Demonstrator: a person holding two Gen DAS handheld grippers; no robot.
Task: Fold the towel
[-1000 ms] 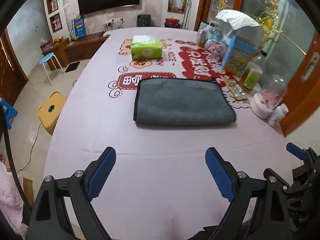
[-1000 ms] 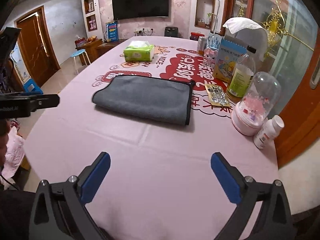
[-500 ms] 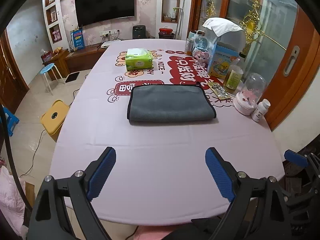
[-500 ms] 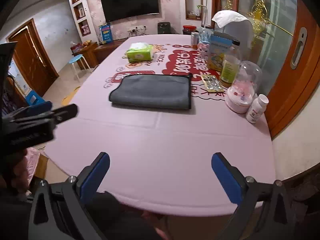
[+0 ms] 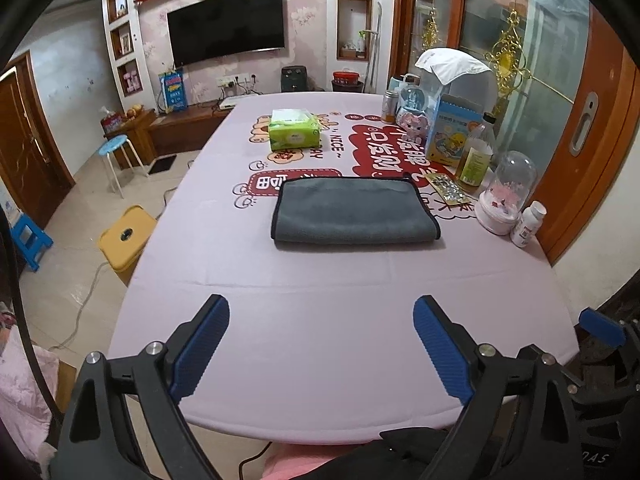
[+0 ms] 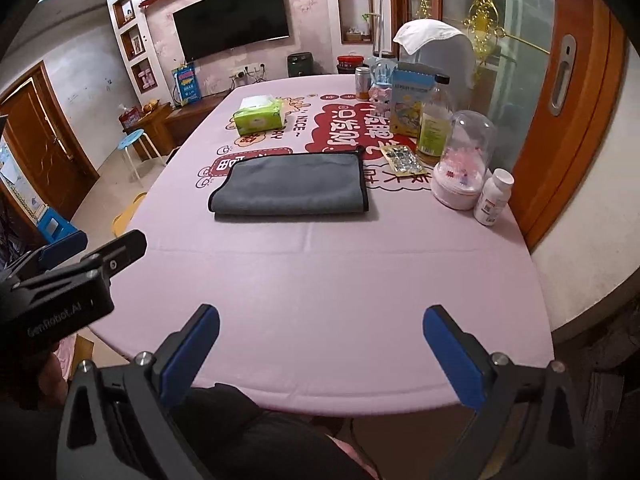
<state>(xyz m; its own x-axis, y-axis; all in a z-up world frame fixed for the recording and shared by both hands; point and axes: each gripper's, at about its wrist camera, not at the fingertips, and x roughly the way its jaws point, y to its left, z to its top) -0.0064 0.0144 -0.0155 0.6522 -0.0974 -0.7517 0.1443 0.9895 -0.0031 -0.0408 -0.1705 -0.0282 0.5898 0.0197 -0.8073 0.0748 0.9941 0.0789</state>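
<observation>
A grey towel [image 5: 354, 210] with a black hem lies folded flat in the middle of the pink table [image 5: 320, 312]; it also shows in the right wrist view [image 6: 292, 190]. My left gripper [image 5: 322, 346] is open and empty, held back over the table's near edge, well short of the towel. My right gripper [image 6: 320, 354] is open and empty, also back at the near edge. The left gripper's body [image 6: 60, 280] shows at the left of the right wrist view.
A green tissue pack [image 5: 294, 134] sits beyond the towel. Along the right side stand a glass dome [image 5: 506, 196], a white pill bottle [image 5: 528, 224], an oil bottle [image 5: 474, 160], a blister pack [image 5: 446, 192] and a blue box [image 5: 452, 136]. A yellow stool [image 5: 126, 238] stands on the floor at left.
Both grippers have pulled back and up from the table toward its near edge. The towel looks smaller and farther away. It has not moved.
</observation>
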